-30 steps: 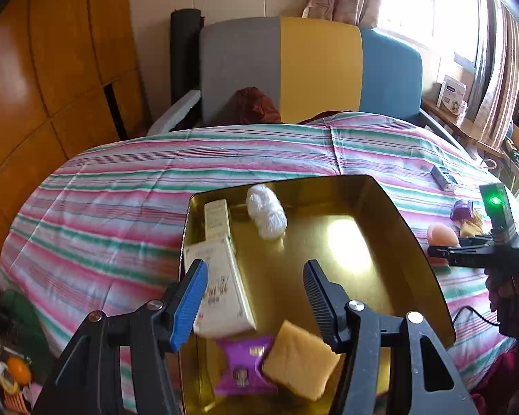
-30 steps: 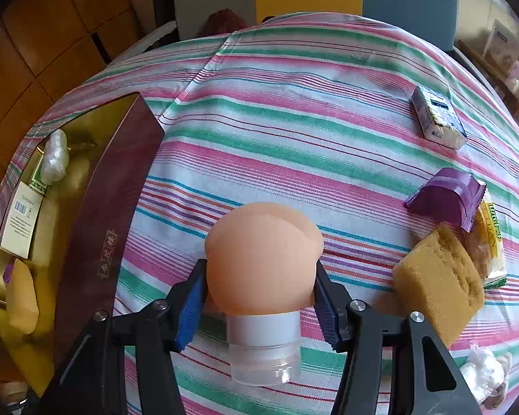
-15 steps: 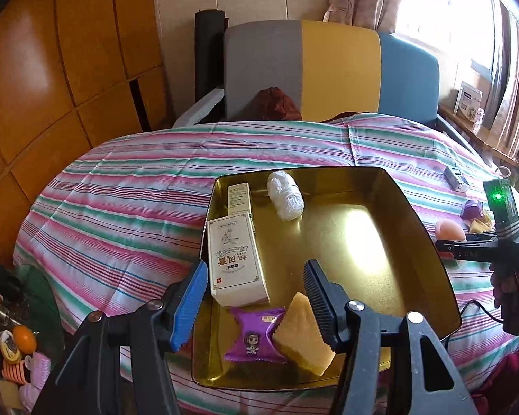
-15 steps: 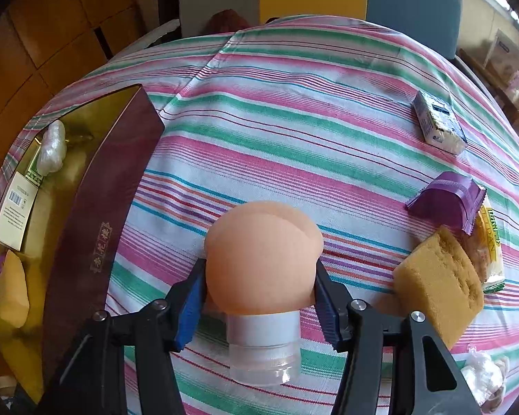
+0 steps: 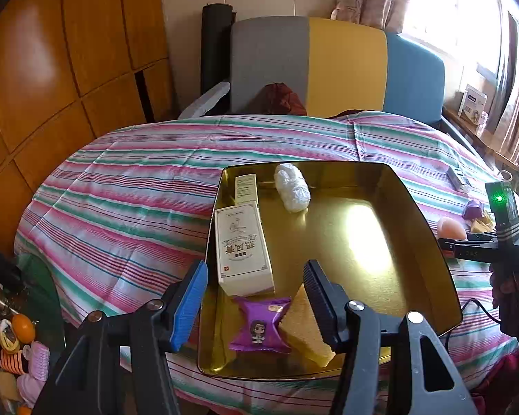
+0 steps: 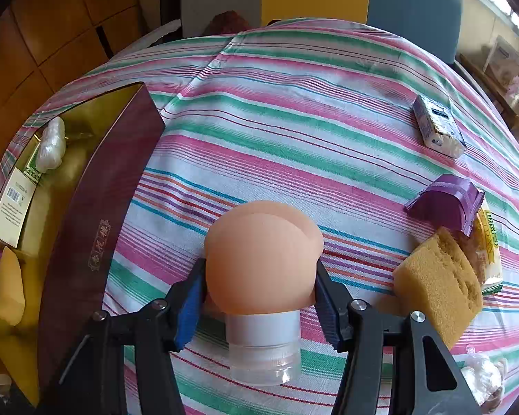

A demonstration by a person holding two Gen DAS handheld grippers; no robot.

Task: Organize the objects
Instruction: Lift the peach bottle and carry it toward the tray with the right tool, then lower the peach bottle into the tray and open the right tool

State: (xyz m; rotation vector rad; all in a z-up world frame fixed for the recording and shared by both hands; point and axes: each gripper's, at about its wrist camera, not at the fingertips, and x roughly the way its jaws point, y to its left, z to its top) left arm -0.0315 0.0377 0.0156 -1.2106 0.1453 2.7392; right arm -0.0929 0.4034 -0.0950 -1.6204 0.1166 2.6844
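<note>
A gold tin tray (image 5: 391,186) sits on the striped table and holds a white box (image 5: 242,245), a white wrapped bundle (image 5: 291,186), a purple snack packet (image 5: 259,325) and a yellow sponge (image 5: 304,325). My left gripper (image 5: 256,297) is open and empty, raised above the tray's near edge. My right gripper (image 6: 257,297) is shut on a peach sponge puff (image 6: 263,256) with a clear base, held above the cloth right of the tray (image 6: 97,214). The puff (image 5: 451,229) also shows in the left wrist view.
Right of the held puff lie a yellow sponge (image 6: 439,276), a purple packet (image 6: 446,200), a yellow-printed snack bag (image 6: 489,249), a small white-blue pack (image 6: 437,129) and a clear wrapped item (image 6: 484,377). A tricolour sofa (image 5: 328,65) stands behind the table.
My left gripper has pulled back and up from the tray, still open. My right gripper with the puff has drifted slightly away from the tray.
</note>
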